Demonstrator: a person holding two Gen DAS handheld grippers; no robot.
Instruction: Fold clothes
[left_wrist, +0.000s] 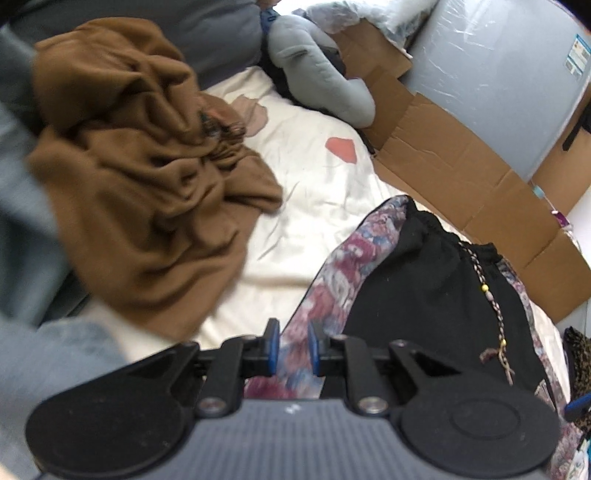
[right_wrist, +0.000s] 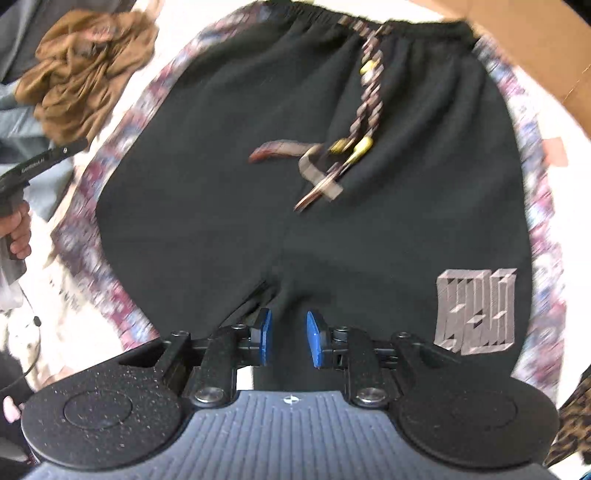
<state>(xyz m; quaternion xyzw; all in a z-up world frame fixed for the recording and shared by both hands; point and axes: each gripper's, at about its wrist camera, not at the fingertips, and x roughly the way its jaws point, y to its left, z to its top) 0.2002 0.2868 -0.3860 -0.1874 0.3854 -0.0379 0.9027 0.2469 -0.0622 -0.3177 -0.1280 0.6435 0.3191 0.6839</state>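
Black shorts (right_wrist: 295, 206) with floral side stripes lie flat on a white sheet (left_wrist: 317, 177). Their waistband is at the far side, a beaded drawstring (right_wrist: 365, 107) lies on the front, and a grey logo (right_wrist: 476, 310) marks one leg. My right gripper (right_wrist: 289, 338) hovers open over the crotch, with black cloth showing between its blue pads. My left gripper (left_wrist: 293, 347) is open over the shorts' (left_wrist: 424, 280) floral side stripe (left_wrist: 325, 295), which runs between its pads. Whether either gripper touches the cloth is unclear. The right wrist view is motion-blurred.
A crumpled brown garment (left_wrist: 140, 173) lies on the sheet to the left. A flattened cardboard box (left_wrist: 461, 162), a grey plush toy (left_wrist: 317, 74) and a plastic-wrapped grey bundle (left_wrist: 498, 81) line the far right. Leopard-print fabric (right_wrist: 576, 424) sits at the right edge. A hand (right_wrist: 18, 229) grips a black handle.
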